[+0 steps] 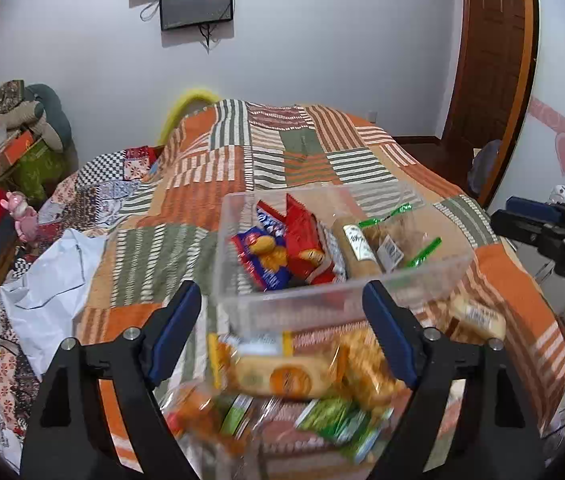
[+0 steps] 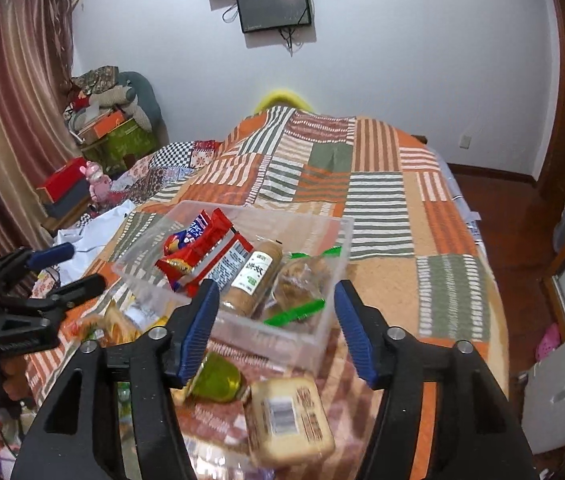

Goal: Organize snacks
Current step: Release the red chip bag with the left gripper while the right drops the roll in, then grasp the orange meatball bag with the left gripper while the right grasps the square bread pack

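Clear plastic, the rectangular snack box point(image 1: 322, 304) is seen on the patchwork bed point(image 1: 282, 152), partly filled. Both tools, left tool point(image 1: 282, 336) and right tool point(image 2: 278, 328), are held apart and empty. The loose crinkly packets point(image 1: 282, 376) beside the box could be pushed off the bed edge if a tool is lowered carelessly.

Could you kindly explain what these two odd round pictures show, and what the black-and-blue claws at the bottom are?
Each claw is a hand-held gripper that a person carries, one per hand, with a wide-angle camera looking along its two fingers. One picture looks along the left hand-held gripper, the other along the right hand-held gripper; each also glimpses the other at its edge. Both stand open and hold nothing. They face a bed with a striped quilt. On it sits a clear plastic box already holding several snack packets, among them a red packet. More snacks lie loose on the quilt in front of the box, such as a pale wrapped cake.
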Demonstrator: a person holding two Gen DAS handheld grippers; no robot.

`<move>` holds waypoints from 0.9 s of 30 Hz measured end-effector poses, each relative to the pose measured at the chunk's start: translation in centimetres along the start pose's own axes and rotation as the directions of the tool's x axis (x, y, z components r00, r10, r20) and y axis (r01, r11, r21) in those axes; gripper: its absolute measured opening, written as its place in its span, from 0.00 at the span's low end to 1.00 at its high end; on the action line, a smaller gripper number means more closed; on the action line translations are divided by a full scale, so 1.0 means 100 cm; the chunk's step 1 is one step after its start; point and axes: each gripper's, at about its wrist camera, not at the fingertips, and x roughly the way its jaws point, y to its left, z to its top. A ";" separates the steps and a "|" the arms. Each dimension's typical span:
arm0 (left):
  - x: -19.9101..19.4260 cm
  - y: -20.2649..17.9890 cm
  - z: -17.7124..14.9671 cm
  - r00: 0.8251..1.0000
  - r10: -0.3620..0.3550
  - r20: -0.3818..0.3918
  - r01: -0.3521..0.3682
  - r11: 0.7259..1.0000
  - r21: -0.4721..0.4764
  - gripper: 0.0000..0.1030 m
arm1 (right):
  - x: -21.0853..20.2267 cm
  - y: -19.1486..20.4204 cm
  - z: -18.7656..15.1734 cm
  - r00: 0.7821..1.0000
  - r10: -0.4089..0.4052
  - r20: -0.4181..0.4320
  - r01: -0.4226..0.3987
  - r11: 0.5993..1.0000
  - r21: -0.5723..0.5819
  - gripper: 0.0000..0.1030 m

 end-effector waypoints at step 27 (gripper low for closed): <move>0.045 0.050 -0.101 0.979 0.060 -0.193 -0.076 0.994 -0.079 0.90 | 0.014 -0.018 -0.082 0.991 -0.010 -0.130 0.019 0.998 0.065 0.69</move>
